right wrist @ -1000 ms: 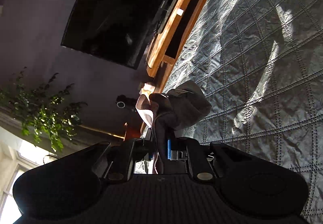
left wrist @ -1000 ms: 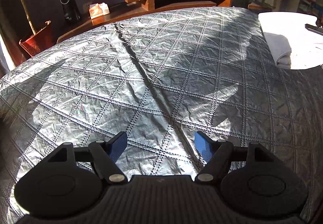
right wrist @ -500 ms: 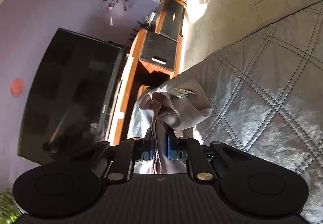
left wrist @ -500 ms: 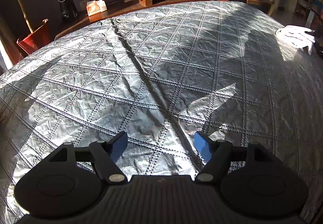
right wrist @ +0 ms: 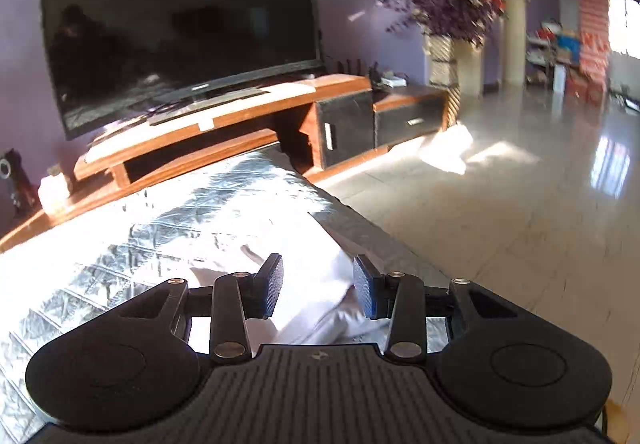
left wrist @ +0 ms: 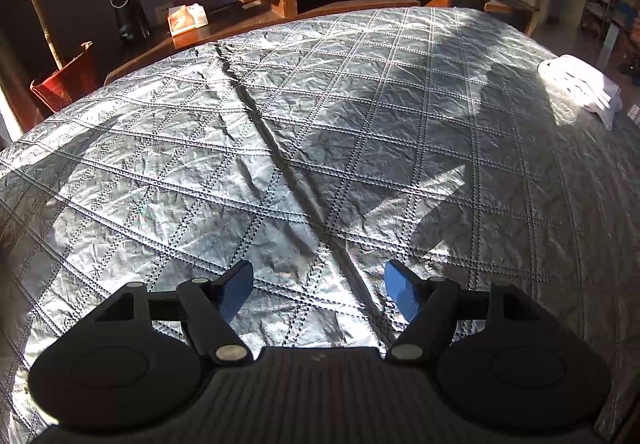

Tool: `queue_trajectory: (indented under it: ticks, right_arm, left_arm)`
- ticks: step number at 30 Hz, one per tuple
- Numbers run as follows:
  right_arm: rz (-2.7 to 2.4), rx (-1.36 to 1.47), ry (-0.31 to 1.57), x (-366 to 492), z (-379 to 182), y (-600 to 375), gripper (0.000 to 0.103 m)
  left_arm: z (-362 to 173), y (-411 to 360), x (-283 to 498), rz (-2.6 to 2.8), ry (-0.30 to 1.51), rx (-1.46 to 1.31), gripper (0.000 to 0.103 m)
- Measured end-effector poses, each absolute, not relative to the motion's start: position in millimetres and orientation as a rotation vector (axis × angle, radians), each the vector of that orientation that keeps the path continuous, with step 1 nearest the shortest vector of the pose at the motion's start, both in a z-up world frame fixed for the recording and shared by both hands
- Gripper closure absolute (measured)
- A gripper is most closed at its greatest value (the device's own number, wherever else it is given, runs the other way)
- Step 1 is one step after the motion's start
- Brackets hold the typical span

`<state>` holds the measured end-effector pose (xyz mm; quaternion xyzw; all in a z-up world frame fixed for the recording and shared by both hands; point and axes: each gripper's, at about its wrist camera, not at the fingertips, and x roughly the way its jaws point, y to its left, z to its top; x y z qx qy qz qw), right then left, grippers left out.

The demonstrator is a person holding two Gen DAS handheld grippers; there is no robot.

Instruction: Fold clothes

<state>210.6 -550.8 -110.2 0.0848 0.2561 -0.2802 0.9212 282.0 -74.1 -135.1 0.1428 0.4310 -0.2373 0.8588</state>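
A white folded garment (left wrist: 580,88) lies at the right edge of the silver quilted cover (left wrist: 320,132), bright in the sun. In the right wrist view the same white garment (right wrist: 316,284) rests on the cover just under my right gripper (right wrist: 318,286). Its jaws are opening, and the cloth lies below them with neither pad pressing on it. My left gripper (left wrist: 320,290) hangs open over bare cover near the front, nothing between its blue pads, far from the garment.
A wooden TV stand (right wrist: 224,124) with a large dark TV (right wrist: 180,28) runs behind the cover. A speaker (left wrist: 130,10), a tissue box (left wrist: 186,18) and a red plant pot (left wrist: 64,82) stand at the back left. Tiled floor (right wrist: 520,204) lies right of the cover's edge.
My right gripper rolled upright and swung to the cover's right edge, then let go of the garment it was pinching. In the left view the garment shrank from a wide sheet to a small bundle.
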Motion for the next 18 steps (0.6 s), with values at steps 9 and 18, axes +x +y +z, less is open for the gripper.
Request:
queue_trajectory:
  ticks: [9, 18]
  right_arm:
    - [-0.559, 0.198, 0.794, 244.4, -147.1, -571.3, 0.054]
    - [-0.523, 0.348, 0.729, 165.2, -109.2, -523.4, 0.02]
  left_arm:
    - [-133.9, -74.0, 281.9, -0.508, 0.906, 0.294, 0.034]
    - [-136.4, -73.1, 274.8, -0.476, 0.922, 0.284, 0.035]
